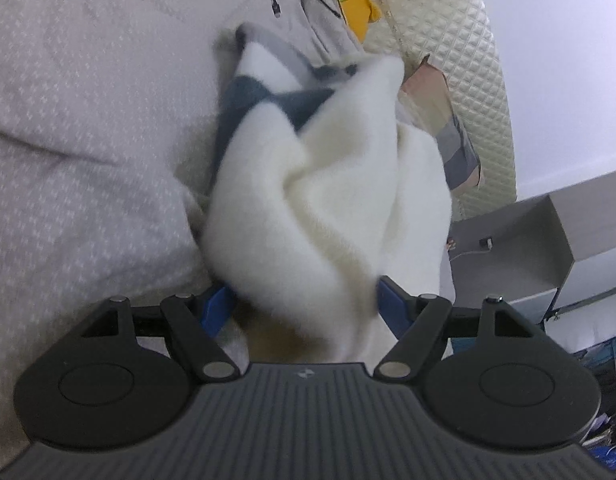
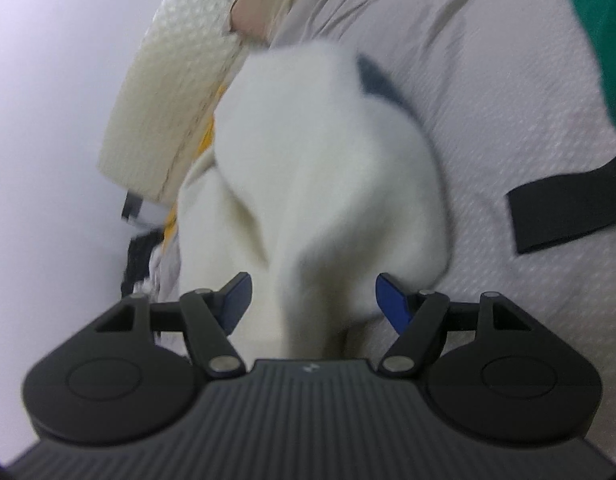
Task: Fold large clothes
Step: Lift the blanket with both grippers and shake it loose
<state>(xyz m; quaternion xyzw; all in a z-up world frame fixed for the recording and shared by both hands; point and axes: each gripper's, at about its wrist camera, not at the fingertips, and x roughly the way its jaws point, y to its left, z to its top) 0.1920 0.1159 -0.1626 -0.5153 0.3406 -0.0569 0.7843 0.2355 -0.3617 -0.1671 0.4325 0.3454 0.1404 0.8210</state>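
Both grippers over a bed (image 1: 68, 140), each angled downward, both views motion-blurred.

Left gripper (image 1: 304, 300): jaws stood wide, blue fingers (image 1: 218, 306) splayed to either side. A white fleecy garment (image 1: 327, 200) with grey-blue bands bulked directly ahead and passed down between the fingers. Fabric covered the inner face of both fingers, so contact at the pads could not be read; it looked draped through rather than pinched. Called it open.

Right gripper (image 2: 311, 300): jaws also wide. The same garment (image 2: 327, 160) rose straight ahead of it, a thick fold running down between the fingers (image 2: 391, 300). A gap showed between cloth and the left-hand finger; the right-hand finger sat at the cloth's edge. No squeeze visible. Open.

Garment position: bunched and lifted in a loose mound, dead ahead of each gripper, its mass running away from the fingers toward a quilted headboard (image 1: 447, 60). The long axis lay roughly along each gripper's pointing line, not across it. Neither hand was clearly nearer; both had cloth inside the jaws' span.

Judgement: the next move turned on that alignment. With the fabric already between both pairs of fingers, a re-grip needed only closing, but a clean fold wanted an edge or corner, and none was identifiable in the heap. Risk: pinching several layers at once.

Nearby: a yellow item (image 1: 355, 12) and a cable (image 1: 276, 0) far ahead of the left gripper; a black strap (image 2: 567, 208) and green cloth (image 2: 599, 40) right of the right one.
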